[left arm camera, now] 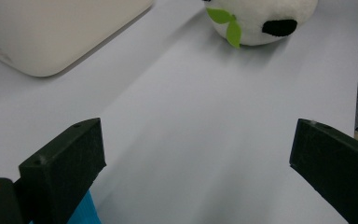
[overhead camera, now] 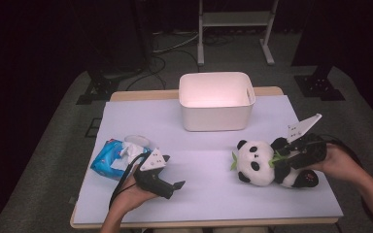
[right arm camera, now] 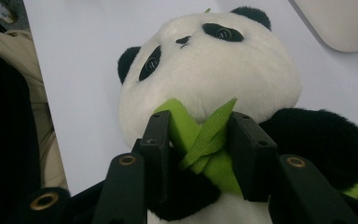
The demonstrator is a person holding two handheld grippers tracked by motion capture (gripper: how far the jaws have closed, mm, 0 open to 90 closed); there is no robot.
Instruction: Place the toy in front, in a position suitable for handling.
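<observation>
Right hand-held gripper (right arm camera: pixel 198 140) clamped on plush panda (overhead camera: pixel 257 162) at green bamboo sprig (right arm camera: pixel 200 135), lower right of frame. Left hand-held gripper (left arm camera: pixel 198 163) released, lower left, beside tissue pack (overhead camera: pixel 110 158).

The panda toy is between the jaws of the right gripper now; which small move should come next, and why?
Probably lift it a little. The right gripper has its jaws pressed on the green leaves and dark fur at the neck of the panda toy, which lies on the table. A short lift would test the grip before carrying it toward the white bin.
</observation>
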